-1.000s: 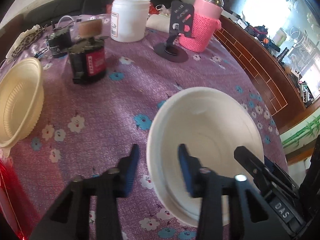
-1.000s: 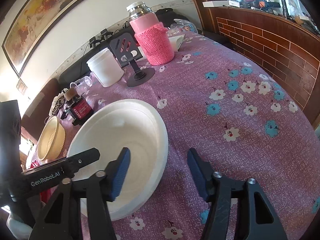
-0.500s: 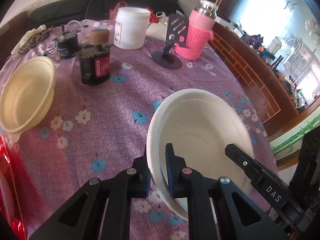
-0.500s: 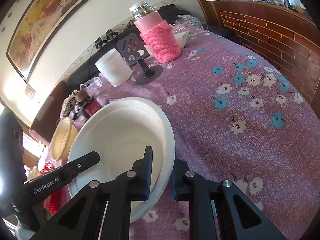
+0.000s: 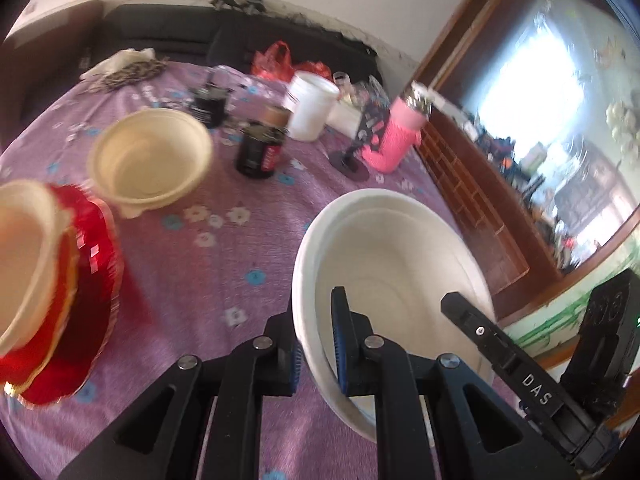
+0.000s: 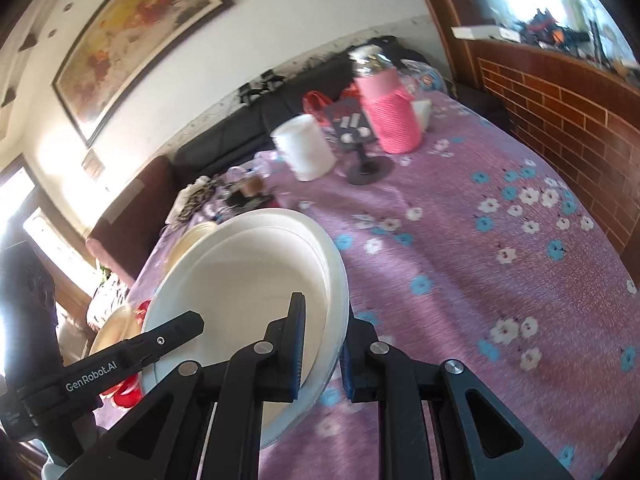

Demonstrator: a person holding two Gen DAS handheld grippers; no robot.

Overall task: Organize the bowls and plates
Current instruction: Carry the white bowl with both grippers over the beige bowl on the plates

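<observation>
A large white bowl (image 5: 396,264) hangs above the purple flowered tablecloth, held from both sides. My left gripper (image 5: 316,340) is shut on its left rim. My right gripper (image 6: 322,344) is shut on its right rim; the bowl (image 6: 248,276) fills the left of that view. A cream bowl (image 5: 150,164) sits on the cloth to the far left. A stack of red plates (image 5: 84,280) with a cream bowl (image 5: 22,256) on top stands at the left edge.
A dark jar (image 5: 262,150), a white tub (image 5: 310,106), a black phone stand (image 5: 354,152) and a pink knitted flask (image 5: 398,136) stand at the back of the table. A brick-patterned wall (image 6: 568,120) runs along the right side.
Both grippers closed on the white bowl's rim and lifted it off the cloth. It has moved left toward the red plate stack, which has come into view.
</observation>
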